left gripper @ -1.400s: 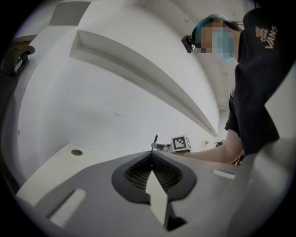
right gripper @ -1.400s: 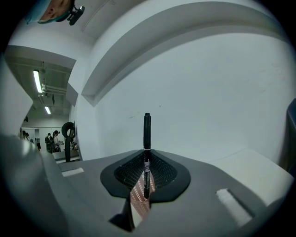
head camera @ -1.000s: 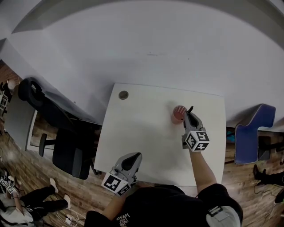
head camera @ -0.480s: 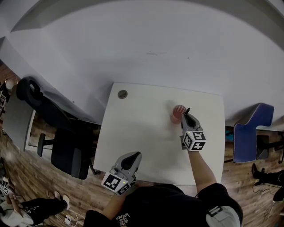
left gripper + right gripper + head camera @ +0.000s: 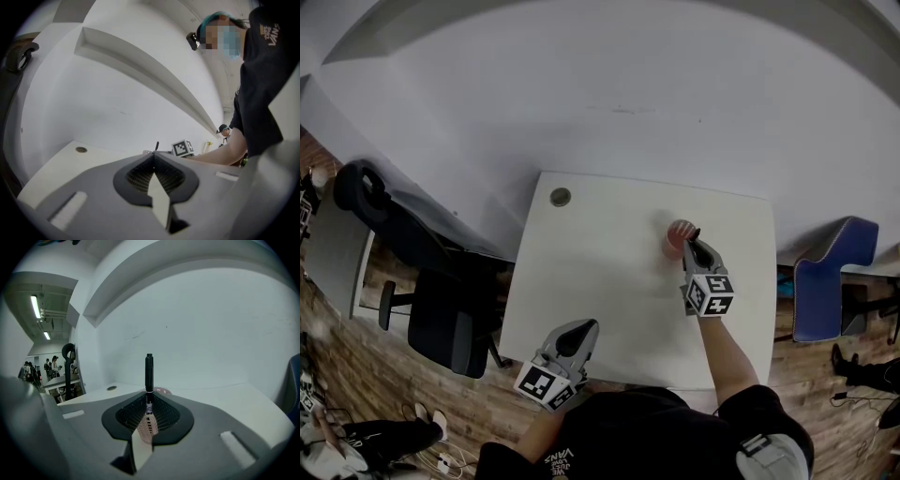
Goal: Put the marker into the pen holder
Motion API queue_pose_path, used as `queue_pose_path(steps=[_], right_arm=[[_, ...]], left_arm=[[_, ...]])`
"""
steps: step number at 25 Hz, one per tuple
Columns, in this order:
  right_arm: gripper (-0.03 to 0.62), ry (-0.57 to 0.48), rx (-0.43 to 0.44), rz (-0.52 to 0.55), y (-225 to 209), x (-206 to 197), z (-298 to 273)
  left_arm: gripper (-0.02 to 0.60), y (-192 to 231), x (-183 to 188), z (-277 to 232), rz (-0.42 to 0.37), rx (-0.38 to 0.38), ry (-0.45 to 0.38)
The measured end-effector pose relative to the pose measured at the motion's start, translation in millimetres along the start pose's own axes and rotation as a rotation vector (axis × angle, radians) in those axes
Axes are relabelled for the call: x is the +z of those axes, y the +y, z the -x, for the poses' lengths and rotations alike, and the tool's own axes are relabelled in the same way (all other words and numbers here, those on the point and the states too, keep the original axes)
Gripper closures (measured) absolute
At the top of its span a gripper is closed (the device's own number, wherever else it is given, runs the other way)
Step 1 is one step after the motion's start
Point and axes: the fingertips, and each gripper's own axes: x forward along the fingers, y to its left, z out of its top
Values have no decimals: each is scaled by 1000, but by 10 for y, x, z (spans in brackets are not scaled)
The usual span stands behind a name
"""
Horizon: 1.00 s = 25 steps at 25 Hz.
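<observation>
The marker [image 5: 149, 369] is held by the right gripper [image 5: 695, 246]. The jaws are squeezed shut on the marker's lower part, and its black top is poked out past the jaw tips. The pen holder [image 5: 676, 236] is pink and is found on the far right part of the white table [image 5: 600, 281]. In the head view, the right gripper's tips are seen just beside the holder, on its right side, and the marker's top is seen right at the holder's rim. It cannot be told from these views whether the holder is touched by the marker. In the right gripper view, a bit of the pink holder is seen just behind the marker.

The left gripper [image 5: 153, 158] is held at the near edge of the table, well apart from the holder. Its jaws are pressed together and nothing is held in them. In the left gripper view, the marker is seen far off, standing nearly upright.

A small round cap [image 5: 561, 197] is set in the table's far left corner. A black chair [image 5: 441, 319] is parked left of the table, and a blue chair [image 5: 825, 281] is parked to the right. A white wall [image 5: 628, 94] is seen behind the table.
</observation>
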Motion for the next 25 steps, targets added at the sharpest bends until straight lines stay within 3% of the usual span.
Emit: queue_pose_path(steps=[25], right_arm=[[522,-39,-1,-47,91,132,73]], left_arm=[[529,50,-25,74,-1,-24,4]])
